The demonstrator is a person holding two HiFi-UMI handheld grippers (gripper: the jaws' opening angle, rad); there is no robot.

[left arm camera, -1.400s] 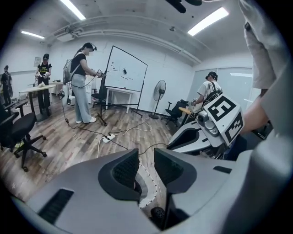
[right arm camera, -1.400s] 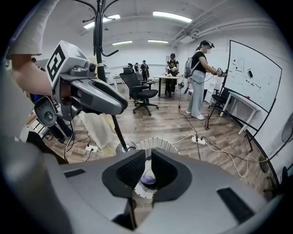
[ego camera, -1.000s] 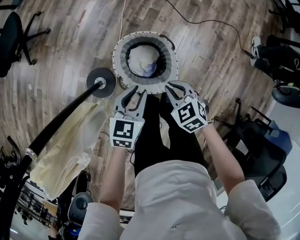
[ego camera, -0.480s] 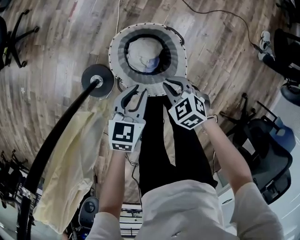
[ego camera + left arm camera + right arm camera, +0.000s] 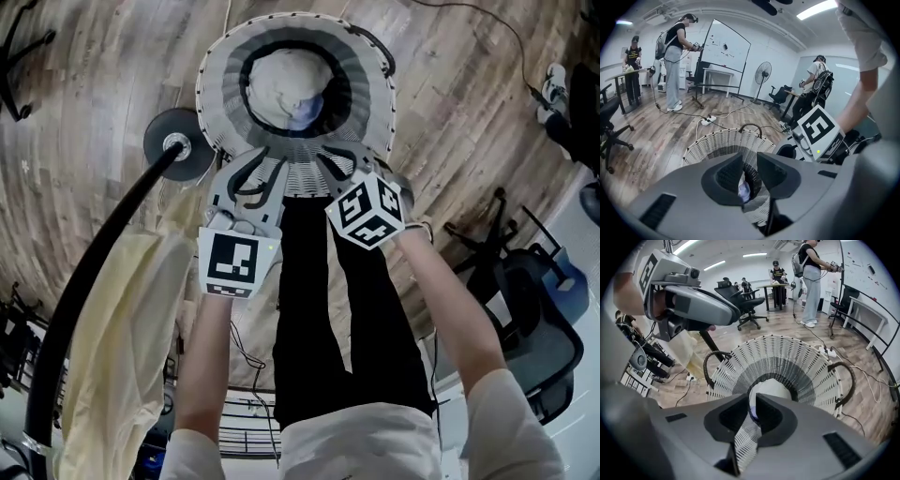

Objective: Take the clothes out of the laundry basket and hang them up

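A round white woven laundry basket with dark handles stands on the wood floor. Cream and pale blue clothes lie at its bottom. My left gripper hangs over the basket's near rim; its jaws stand apart with nothing between them and have just been closing a little. My right gripper hangs beside it over the same rim, its jaws narrowly apart, empty, and just opening a little. The right gripper view looks down into the basket at the clothes. The left gripper view shows the basket below the jaws.
A black rack pole rises from a round base left of the basket, with a cream garment hanging on it. Office chairs stand at the right. Cables and a power strip lie on the floor; people stand farther off.
Both grippers have come down toward the basket, which now looks larger and closer in the head view. Nothing was taken hold of.
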